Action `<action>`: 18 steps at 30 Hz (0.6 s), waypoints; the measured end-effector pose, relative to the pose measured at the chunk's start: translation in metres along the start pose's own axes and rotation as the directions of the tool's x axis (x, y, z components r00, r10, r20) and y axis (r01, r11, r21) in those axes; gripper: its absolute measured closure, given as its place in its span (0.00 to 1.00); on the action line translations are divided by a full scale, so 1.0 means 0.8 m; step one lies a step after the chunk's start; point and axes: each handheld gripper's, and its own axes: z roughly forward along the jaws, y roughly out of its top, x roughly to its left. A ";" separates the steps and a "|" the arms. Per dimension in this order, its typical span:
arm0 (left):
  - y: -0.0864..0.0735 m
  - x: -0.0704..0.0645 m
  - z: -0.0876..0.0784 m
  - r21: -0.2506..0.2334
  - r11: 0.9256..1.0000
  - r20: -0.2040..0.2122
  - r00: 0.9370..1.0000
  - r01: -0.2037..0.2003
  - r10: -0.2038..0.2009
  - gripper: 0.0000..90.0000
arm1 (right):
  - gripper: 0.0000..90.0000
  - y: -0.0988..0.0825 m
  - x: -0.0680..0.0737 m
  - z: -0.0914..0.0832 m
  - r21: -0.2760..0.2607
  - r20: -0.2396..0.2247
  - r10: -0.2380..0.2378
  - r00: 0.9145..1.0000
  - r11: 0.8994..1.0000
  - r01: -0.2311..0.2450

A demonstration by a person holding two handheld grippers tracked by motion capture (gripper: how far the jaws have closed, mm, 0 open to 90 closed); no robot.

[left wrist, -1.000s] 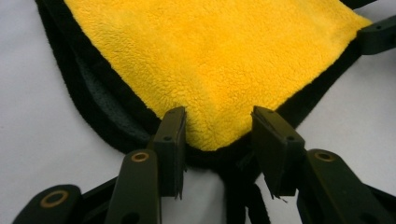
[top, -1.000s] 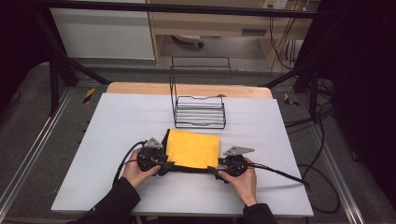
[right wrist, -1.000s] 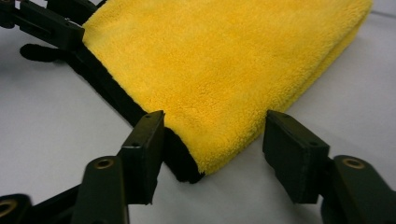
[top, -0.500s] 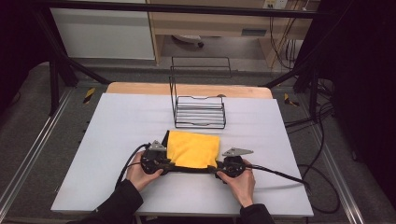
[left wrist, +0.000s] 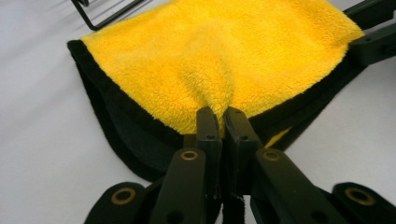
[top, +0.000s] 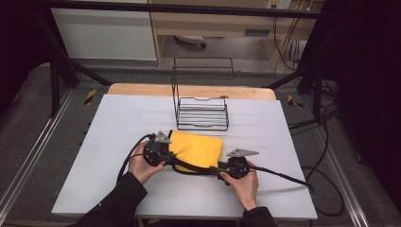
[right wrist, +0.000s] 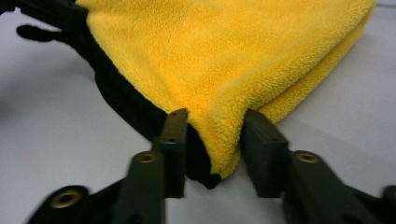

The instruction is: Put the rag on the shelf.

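**Folding the yellow cloth, both grippers at its near edge**

The cloth (top: pixel 197 150) lies on the table (top: pixel 108 137) just in front of the wire rack (top: pixel 202 113), apart from it. It is yellow fleece with a black border, already doubled over – the right gripper view shows two yellow layers stacked at the far side.

The left gripper (left wrist: pixel 218 126) is pressed tight on a pinch of the near edge; the fleece puckers up between its jaws. The right gripper (right wrist: pixel 212 140) has its jaws spread either side of the cloth's corner, yellow on top and black underneath; there is a gap at each jaw, so it looks to be straddling the corner, not clamping it.

The step in hand seems to be a fold or a lift of the near edge. To do it well, the right jaws should take both layers of the corner before anything rises – otherwise the cloth will hang skewed from the left grip alone. Both hands should then move level and together, towards the rack.

The rack stands empty, its wires bare.
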 end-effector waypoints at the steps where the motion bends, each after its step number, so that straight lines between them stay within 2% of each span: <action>1: 0.002 0.002 0.001 0.008 1.000 -0.002 1.000 -0.002 0.002 0.95 | 0.57 0.000 0.000 -0.001 0.000 0.000 -0.003 1.000 1.000 0.003; 3: -0.001 0.008 0.005 0.024 0.999 0.054 0.998 0.036 -0.037 0.95 | 0.52 0.001 0.000 -0.002 0.006 0.005 -0.008 1.000 1.000 0.008; 5: -0.011 0.006 0.009 0.023 0.999 0.077 0.996 0.050 -0.051 0.94 | 0.50 0.002 -0.001 -0.003 0.016 0.024 -0.034 0.999 0.999 0.033; 6: -0.011 0.006 0.009 0.023 0.999 0.077 0.996 0.050 -0.051 0.93 | 0.50 0.002 -0.002 -0.005 0.024 0.035 -0.039 0.999 0.999 0.038; 7: -0.023 0.003 0.015 0.014 0.998 0.073 0.996 0.053 -0.054 0.92 | 0.50 0.003 -0.003 -0.005 0.030 0.036 -0.046 0.998 0.999 0.045; 9: -0.028 0.002 0.017 0.008 0.998 0.072 0.996 0.060 -0.060 0.90 | 0.50 0.002 -0.003 -0.005 0.038 0.036 -0.053 0.998 0.998 0.051; 11: -0.040 0.003 0.023 -0.034 0.996 0.080 0.993 0.088 -0.085 0.85 | 0.47 -0.001 -0.002 -0.003 0.053 0.038 -0.049 0.998 0.997 0.047; 12: -0.040 0.003 0.023 -0.034 0.996 0.080 0.993 0.088 -0.085 0.83 | 0.46 -0.002 -0.001 -0.002 0.057 0.043 -0.050 0.998 0.997 0.048; 14: -0.043 0.003 0.027 -0.069 0.993 0.096 0.991 0.099 -0.092 0.75 | 0.45 -0.003 -0.001 0.000 0.059 0.046 -0.051 0.998 0.997 0.049; 16: -0.041 0.000 0.031 -0.084 0.992 0.093 0.992 0.098 -0.090 0.65 | 0.46 -0.005 0.001 0.002 0.051 0.042 -0.047 0.998 0.998 0.044; 17: -0.040 -0.003 0.034 -0.088 0.992 0.078 0.994 0.086 -0.079 0.62 | 0.48 -0.005 0.001 0.003 0.046 0.047 -0.054 0.997 0.998 0.052; 18: -0.039 -0.006 0.035 -0.085 0.994 0.060 0.996 0.073 -0.068 0.60 | 0.54 -0.005 0.003 0.003 0.047 0.046 -0.045 0.998 0.998 0.043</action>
